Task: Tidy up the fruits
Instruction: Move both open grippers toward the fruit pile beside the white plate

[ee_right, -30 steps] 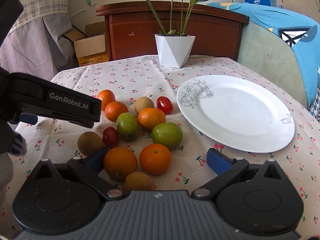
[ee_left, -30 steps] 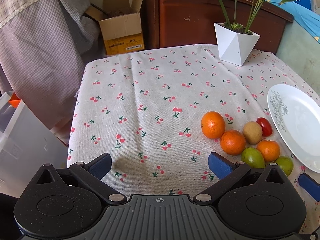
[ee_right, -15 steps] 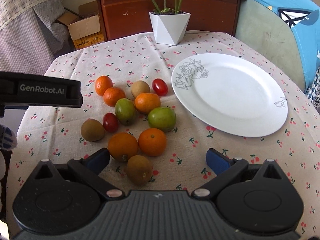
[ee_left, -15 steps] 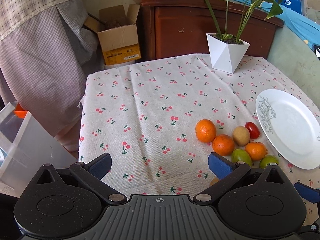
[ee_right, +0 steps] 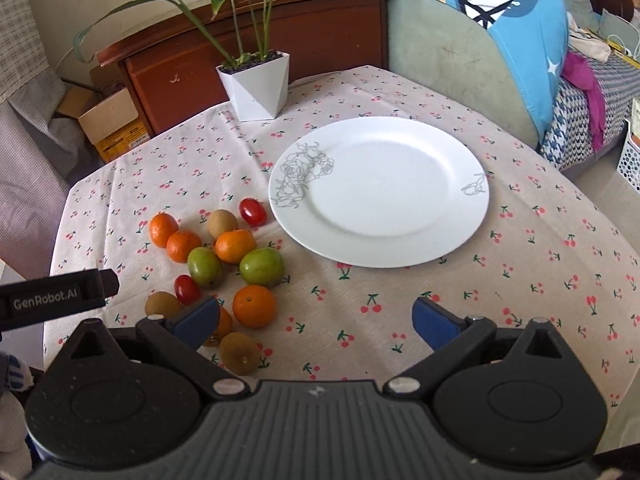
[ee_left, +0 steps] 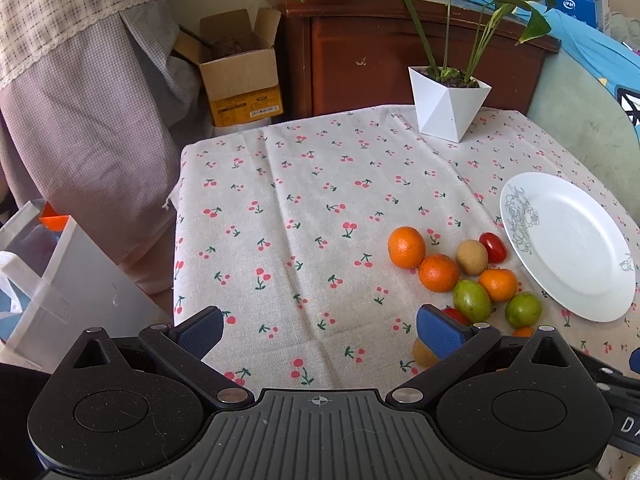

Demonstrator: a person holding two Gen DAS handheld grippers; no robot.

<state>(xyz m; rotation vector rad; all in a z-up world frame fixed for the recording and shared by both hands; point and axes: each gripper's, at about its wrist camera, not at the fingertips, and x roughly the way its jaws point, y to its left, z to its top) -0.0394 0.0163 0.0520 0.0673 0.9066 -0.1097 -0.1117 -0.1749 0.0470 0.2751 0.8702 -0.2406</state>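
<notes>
A cluster of small fruit lies on the cherry-print tablecloth: several oranges (ee_right: 254, 306), two green fruits (ee_right: 262, 267), brown kiwis (ee_right: 239, 353) and two red tomatoes (ee_right: 253, 211). A bare white plate (ee_right: 380, 190) with a grey rose drawing sits to their right. My right gripper (ee_right: 316, 318) is open above the near table edge, its left finger over one orange. My left gripper (ee_left: 320, 330) is open over the bare cloth left of the fruit (ee_left: 406, 247), with the plate (ee_left: 568, 244) at far right. The left gripper's body (ee_right: 56, 298) shows at the right wrist view's left edge.
A white faceted planter (ee_right: 256, 84) with a leafy plant stands at the table's far side. Behind it are a dark wood cabinet (ee_left: 400, 48) and a cardboard box (ee_left: 240, 76). A plastic bin (ee_left: 52, 280) sits left of the table, a green sofa (ee_right: 460, 52) to the right.
Both grippers have risen and pulled back, so more of the table shows. The right wrist view has swung right, toward the plate. The fruit has not moved.
</notes>
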